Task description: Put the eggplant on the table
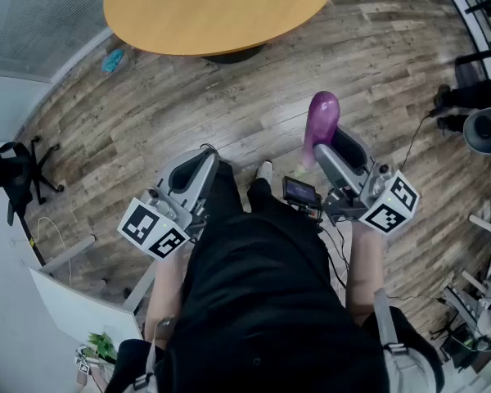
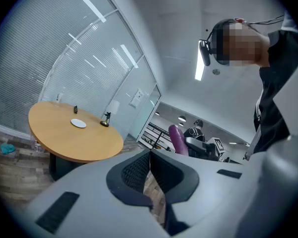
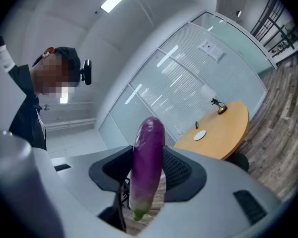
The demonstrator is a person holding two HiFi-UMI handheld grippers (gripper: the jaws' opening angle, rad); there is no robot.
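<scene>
A purple eggplant [image 1: 322, 121] with a green stem end stands upright between the jaws of my right gripper [image 1: 331, 150], which is shut on it. In the right gripper view the eggplant [image 3: 148, 167] fills the gap between the dark pads of the right gripper [image 3: 148, 157]. My left gripper [image 1: 209, 158] is held level beside it. Its tips meet in the left gripper view [image 2: 150, 155] with nothing between them. The round wooden table [image 1: 221, 15] lies ahead across the plank floor, well apart from both grippers. From the left gripper's side I also see the eggplant [image 2: 178, 140].
On the table [image 2: 74, 138] sit a white plate [image 2: 78, 123] and a small dark figurine [image 2: 105, 120]. A black office chair [image 1: 16, 174] stands at the left, a teal object [image 1: 113, 60] lies on the floor near the table, and dark equipment [image 1: 466, 105] stands at the right.
</scene>
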